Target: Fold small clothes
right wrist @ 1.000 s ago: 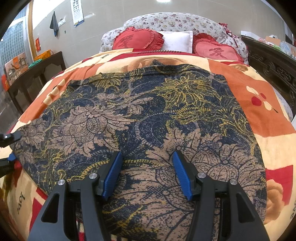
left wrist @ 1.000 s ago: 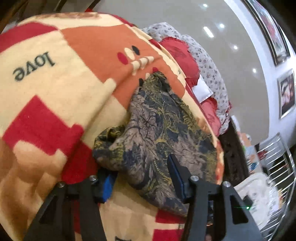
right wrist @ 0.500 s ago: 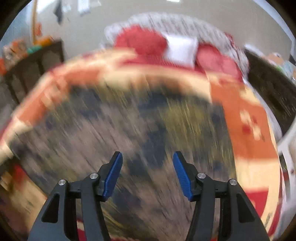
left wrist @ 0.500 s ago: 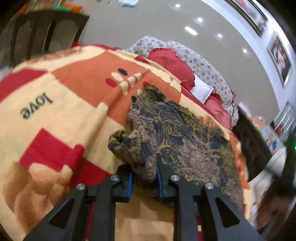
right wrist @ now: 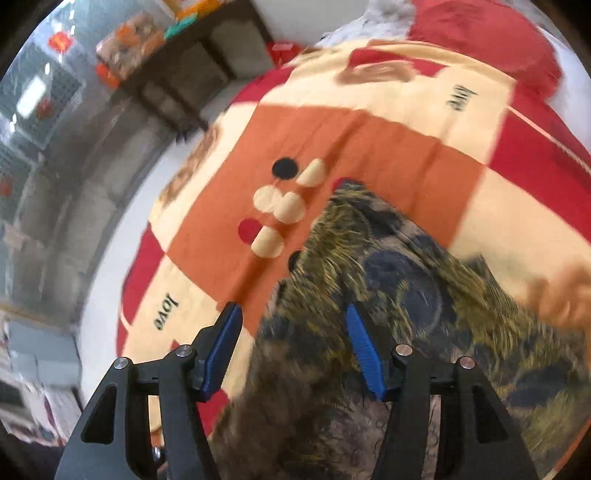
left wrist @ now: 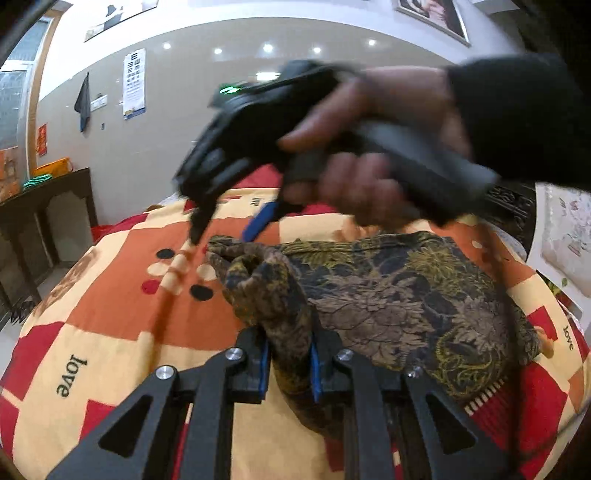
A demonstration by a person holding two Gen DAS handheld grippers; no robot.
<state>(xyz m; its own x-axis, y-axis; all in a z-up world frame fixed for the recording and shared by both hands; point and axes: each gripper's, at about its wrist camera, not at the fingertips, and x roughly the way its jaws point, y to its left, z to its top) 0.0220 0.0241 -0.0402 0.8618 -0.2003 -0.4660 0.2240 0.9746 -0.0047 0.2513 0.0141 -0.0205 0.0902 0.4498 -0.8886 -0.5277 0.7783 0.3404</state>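
Observation:
A dark floral-print garment [left wrist: 388, 295] lies spread on the bed's red, orange and cream blanket [left wrist: 122, 302]. My left gripper [left wrist: 289, 343] is shut on a bunched fold at the garment's near left edge, and the fold rises slightly off the blanket. In the left wrist view a hand [left wrist: 369, 147] holds my right gripper [left wrist: 223, 234] open, pointing down just above the garment's far left corner. In the blurred right wrist view the right gripper [right wrist: 291, 310] stands wide, straddling the garment [right wrist: 406, 295] at its edge without pinching it.
The blanket [right wrist: 369, 147] covers the whole bed. A dark wooden side table [left wrist: 37, 206] stands left of it, and red pillows [right wrist: 480, 29] lie at the head. Dark carved woodwork [left wrist: 513, 206] and a white patterned object [left wrist: 561, 229] sit to the right.
My left gripper went from open around the garment's edge to shut on a bunched fold, then rolled and lifted. The right gripper swung from over the garment's middle to its far left corner.

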